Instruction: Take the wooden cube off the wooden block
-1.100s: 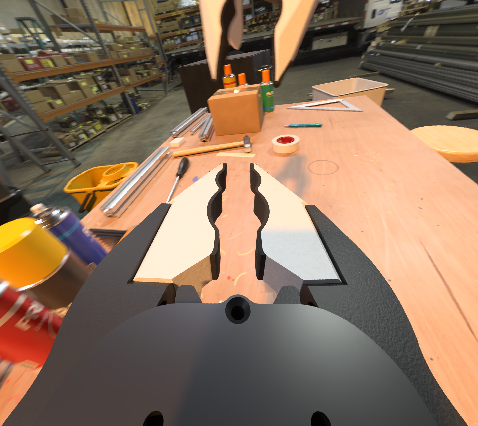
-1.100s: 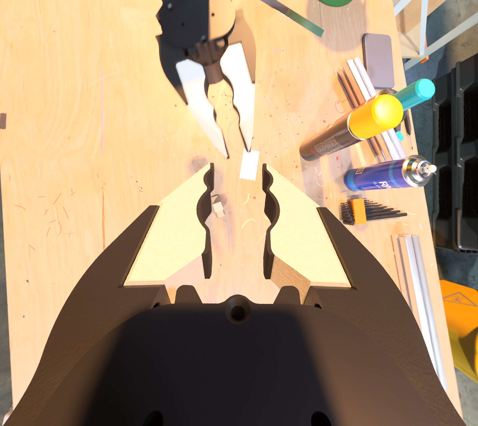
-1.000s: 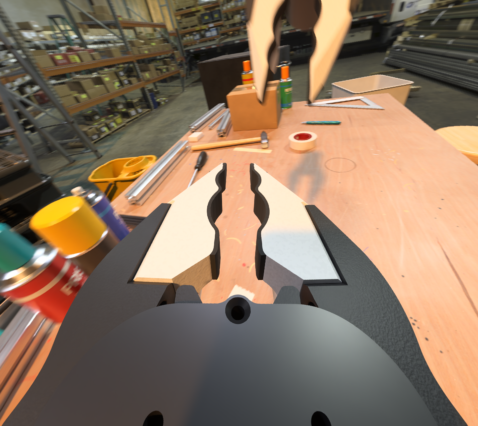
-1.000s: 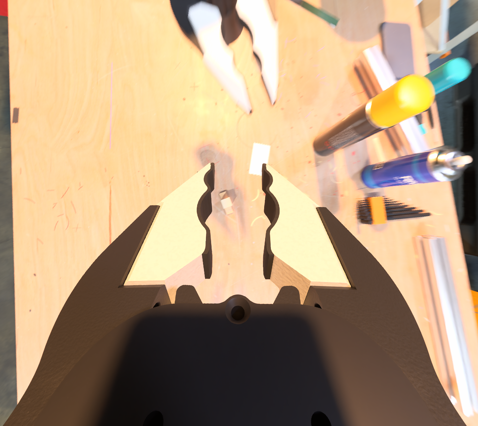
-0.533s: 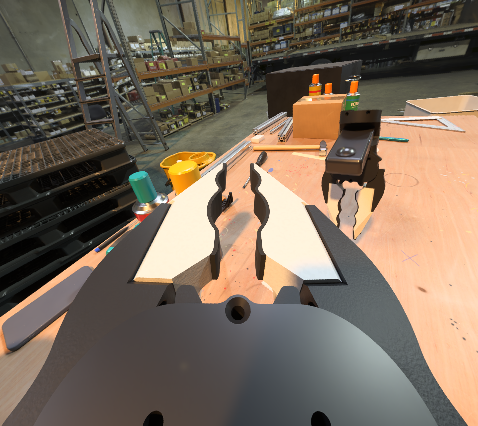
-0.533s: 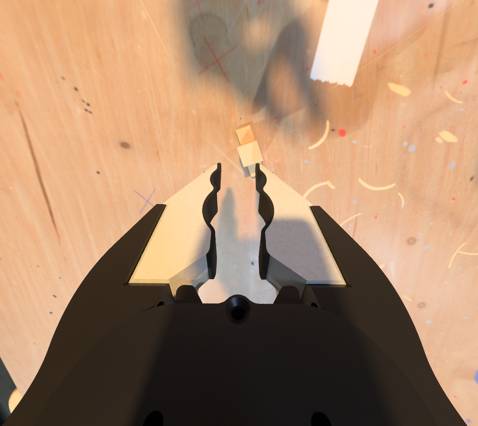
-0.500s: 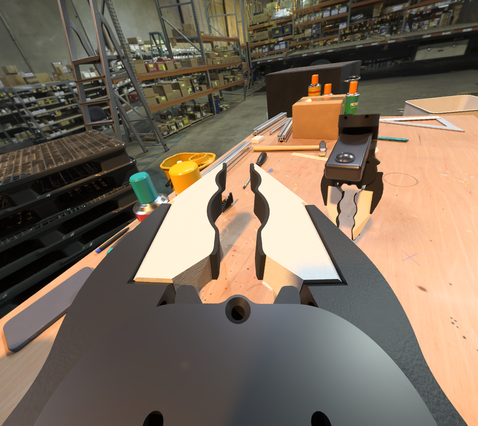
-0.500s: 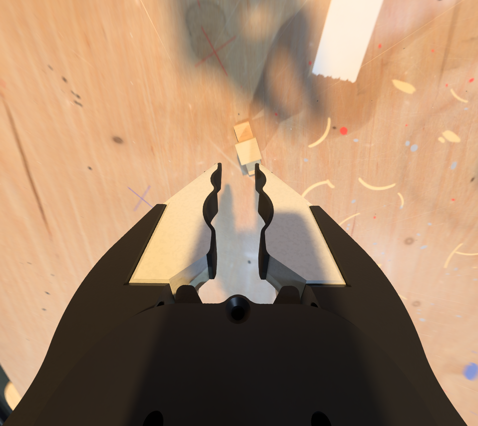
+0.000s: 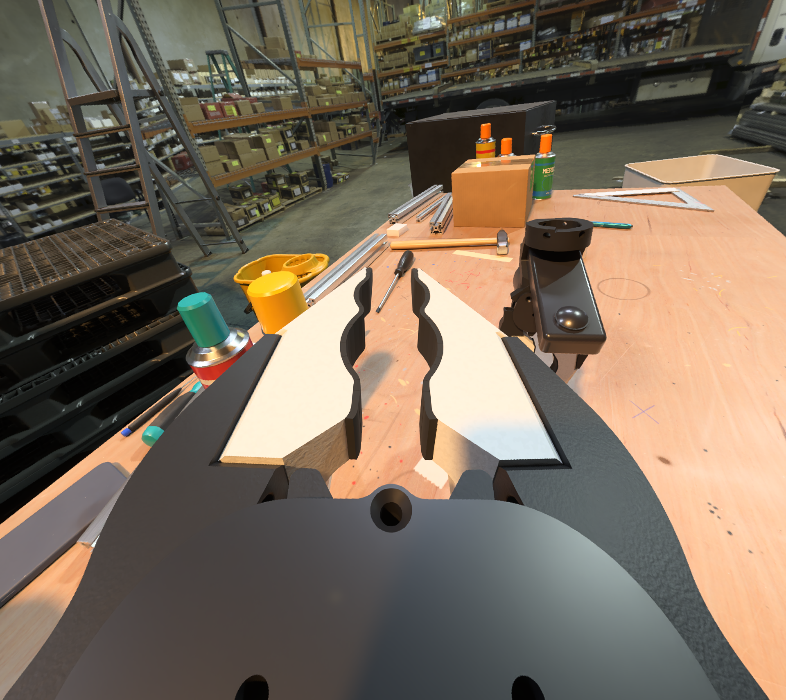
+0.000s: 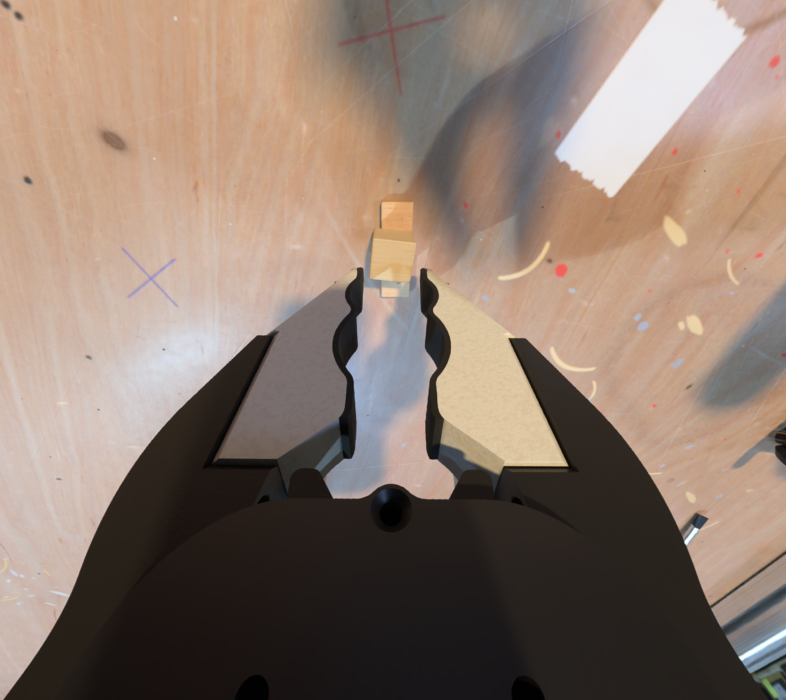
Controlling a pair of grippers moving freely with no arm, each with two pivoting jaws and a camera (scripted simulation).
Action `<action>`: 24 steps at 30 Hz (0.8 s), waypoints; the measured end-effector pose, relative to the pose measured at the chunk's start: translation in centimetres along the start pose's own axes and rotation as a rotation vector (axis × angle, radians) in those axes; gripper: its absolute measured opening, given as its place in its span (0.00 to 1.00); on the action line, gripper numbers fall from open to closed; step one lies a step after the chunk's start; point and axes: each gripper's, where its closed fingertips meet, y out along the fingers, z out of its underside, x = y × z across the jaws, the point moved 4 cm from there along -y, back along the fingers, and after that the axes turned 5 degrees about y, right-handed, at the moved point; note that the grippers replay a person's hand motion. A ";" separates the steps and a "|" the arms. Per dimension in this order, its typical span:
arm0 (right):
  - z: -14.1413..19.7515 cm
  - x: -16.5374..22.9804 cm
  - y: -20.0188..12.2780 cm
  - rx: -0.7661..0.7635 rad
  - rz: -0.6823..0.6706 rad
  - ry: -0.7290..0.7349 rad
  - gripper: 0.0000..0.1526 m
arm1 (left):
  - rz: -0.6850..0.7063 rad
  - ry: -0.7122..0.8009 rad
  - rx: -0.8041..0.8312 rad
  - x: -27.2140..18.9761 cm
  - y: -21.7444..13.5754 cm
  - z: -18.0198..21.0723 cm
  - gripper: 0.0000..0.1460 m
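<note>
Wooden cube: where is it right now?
Right wrist view, centre: the cube sits on the block, just beyond the open right tongs, left of the white tape strip.

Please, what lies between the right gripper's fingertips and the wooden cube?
Nothing: in the right wrist view, the open right gripper points at the wooden cube, which sits just beyond its fingertips with only bare table around.

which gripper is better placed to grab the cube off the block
Right. The right gripper is open and points down at the cube, which sits on the block just past its fingertips. The left gripper is open but faces away along the table, nothing between its fingers.
</note>
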 end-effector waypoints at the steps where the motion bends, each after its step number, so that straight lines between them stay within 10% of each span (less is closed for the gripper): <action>1: 0.0 -0.1 0.0 -0.001 0.000 -0.001 0.17 | -0.001 -0.001 0.000 0.0 0.1 0.0 0.12; 18: 0.1 -0.5 0.1 0.003 0.004 0.010 0.13 | 0.012 0.006 0.012 -0.2 0.4 0.2 0.12; 24: -0.2 -1.0 -4.3 -0.105 0.036 0.067 0.13 | 0.038 -0.001 0.007 -0.5 0.9 0.3 0.12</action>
